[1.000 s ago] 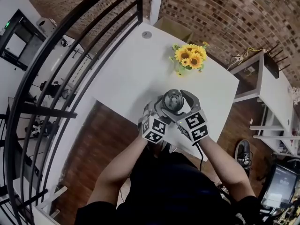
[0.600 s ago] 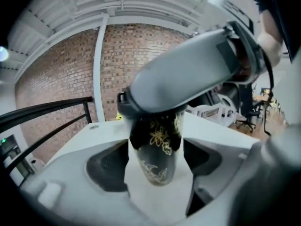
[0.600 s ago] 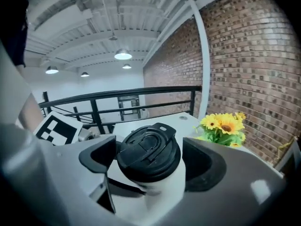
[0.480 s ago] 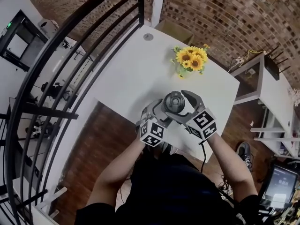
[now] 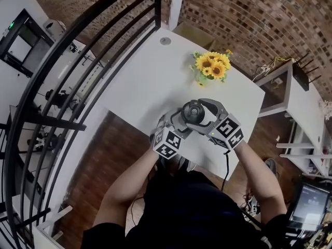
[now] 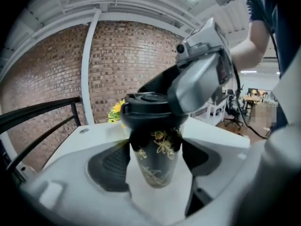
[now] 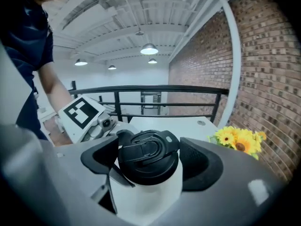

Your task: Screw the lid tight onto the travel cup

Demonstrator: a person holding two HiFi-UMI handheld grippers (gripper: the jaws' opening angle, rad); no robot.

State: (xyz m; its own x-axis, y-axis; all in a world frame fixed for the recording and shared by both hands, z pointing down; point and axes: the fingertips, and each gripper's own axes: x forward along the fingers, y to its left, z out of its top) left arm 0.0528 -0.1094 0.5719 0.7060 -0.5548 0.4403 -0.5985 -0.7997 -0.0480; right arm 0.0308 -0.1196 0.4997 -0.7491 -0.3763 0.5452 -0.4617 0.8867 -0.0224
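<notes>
The travel cup [image 6: 155, 157], black with a gold flower print, stands at the near edge of the white table [image 5: 150, 77]. Its black lid [image 7: 148, 149] with a flip tab sits on top and is seen from above [image 5: 193, 110]. My left gripper [image 6: 155, 149] comes in low from the near left. Its jaws are closing, and both pads [image 6: 110, 166] touch the cup's body. My right gripper [image 7: 149, 160] reaches over from the right. Its jaws are closing too, with a pad [image 7: 200, 166] against each side of the lid.
A small pot of sunflowers [image 5: 211, 66] stands on the table beyond the cup. A round grommet [image 5: 165, 41] sits near the far corner. A black railing [image 5: 78, 45] runs along the left. The table's near edge lies just under the grippers.
The right gripper has swung round the lid, its marker cube shifting right and up. The left gripper's cube has slid slightly down and left. The cup has stayed in place.
</notes>
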